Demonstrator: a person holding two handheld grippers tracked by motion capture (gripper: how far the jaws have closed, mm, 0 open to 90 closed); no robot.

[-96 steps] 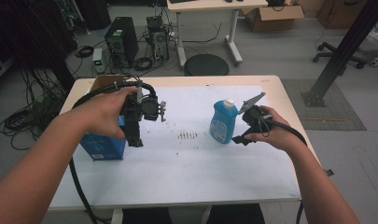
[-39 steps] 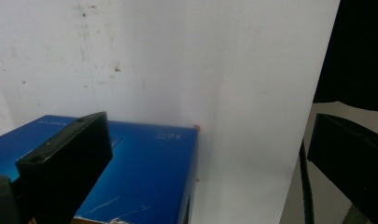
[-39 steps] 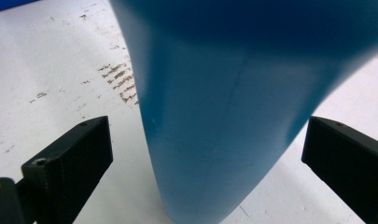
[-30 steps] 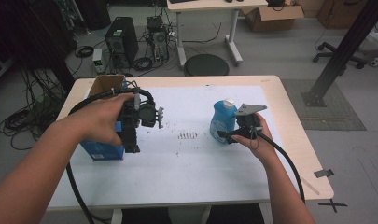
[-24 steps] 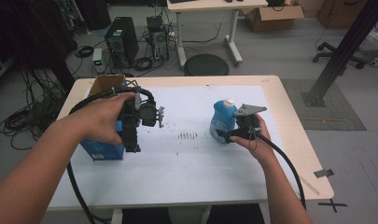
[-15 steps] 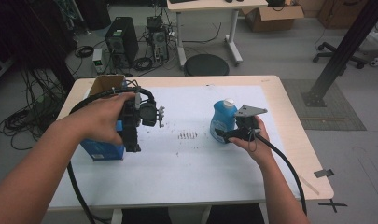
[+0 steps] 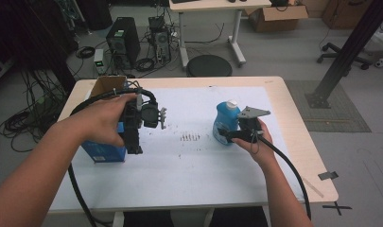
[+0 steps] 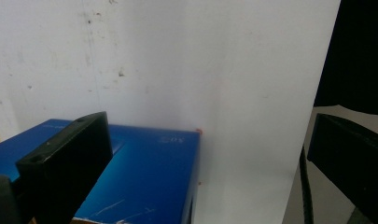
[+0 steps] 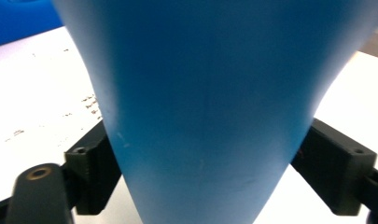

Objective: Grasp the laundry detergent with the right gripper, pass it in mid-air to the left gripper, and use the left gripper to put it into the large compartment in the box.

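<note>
On the table, right gripper (image 7: 227, 135) jaws clamp the blue bottle (image 7: 224, 122); left gripper (image 7: 132, 142) jaws apart.

Blue bottle (image 7: 223, 124) with white cap: upright on the white surface (image 7: 194, 165), right of centre, cap uppermost. Smooth, opaque blue body, narrowing toward the lower part in the right gripper view (image 9: 200, 102). Clamped at the sides between the jaws of the right gripper (image 7: 231, 135), one jaw touching each flank.

Blue box (image 7: 104, 150): rectangular carton, glossy dark blue, faint printing on the top face, light scuffs near one edge (image 8: 144, 186). Flat on the surface at the left side, under the left gripper (image 7: 134, 142), well apart from the bottle.
</note>
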